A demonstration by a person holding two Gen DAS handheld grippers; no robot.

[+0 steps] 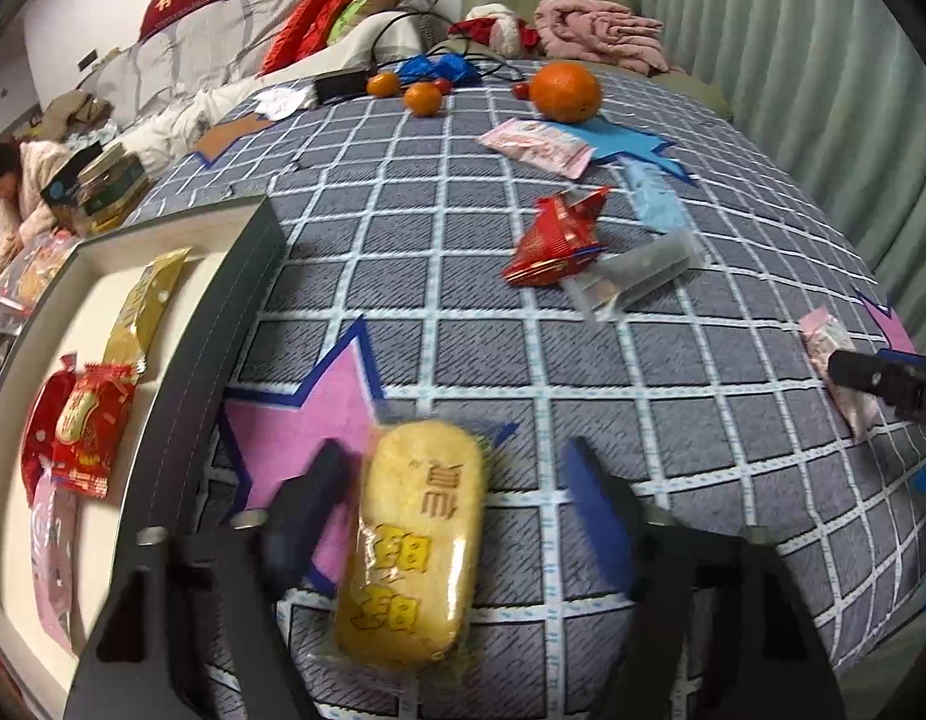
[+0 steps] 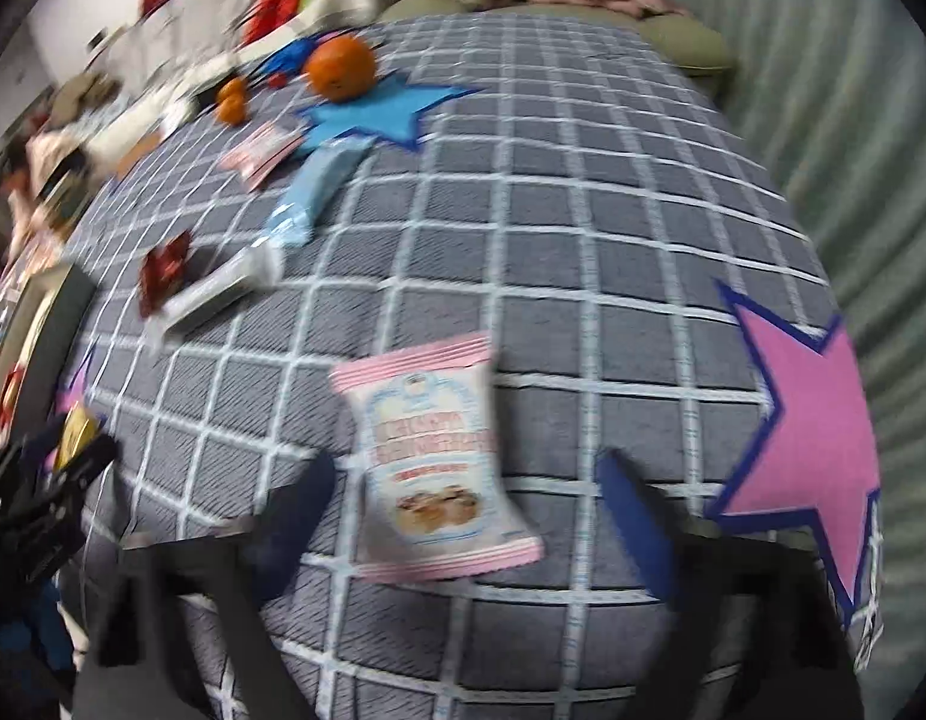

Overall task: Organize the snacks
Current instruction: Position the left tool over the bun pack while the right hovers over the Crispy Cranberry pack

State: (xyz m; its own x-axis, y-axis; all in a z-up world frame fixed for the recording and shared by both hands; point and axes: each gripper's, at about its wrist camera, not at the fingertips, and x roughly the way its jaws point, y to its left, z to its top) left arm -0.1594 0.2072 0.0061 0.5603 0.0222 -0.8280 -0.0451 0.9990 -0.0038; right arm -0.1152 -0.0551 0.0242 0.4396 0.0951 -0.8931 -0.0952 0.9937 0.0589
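A yellow rice-cracker packet [image 1: 412, 540] lies on the grey checked cloth, between the fingers of my left gripper [image 1: 457, 504]. That gripper is open and neither pad presses on the packet. Just to its left stands a dark-walled box [image 1: 247, 300] holding a gold packet [image 1: 145, 306], red packets [image 1: 85, 426] and a pink one [image 1: 52, 552]. In the right wrist view a pink-and-white cookie packet [image 2: 439, 468] lies between the fingers of my right gripper [image 2: 463, 510], which is open, with gaps on both sides. The right gripper [image 1: 883, 384] also shows at the left view's right edge.
Further back on the cloth lie a red packet [image 1: 559, 240], a clear packet [image 1: 637, 276], a light blue packet [image 2: 319, 192], a pink packet [image 1: 538, 144], a large orange [image 1: 565, 90] and small oranges [image 1: 424, 97]. A sofa with cushions runs behind; curtains hang to the right.
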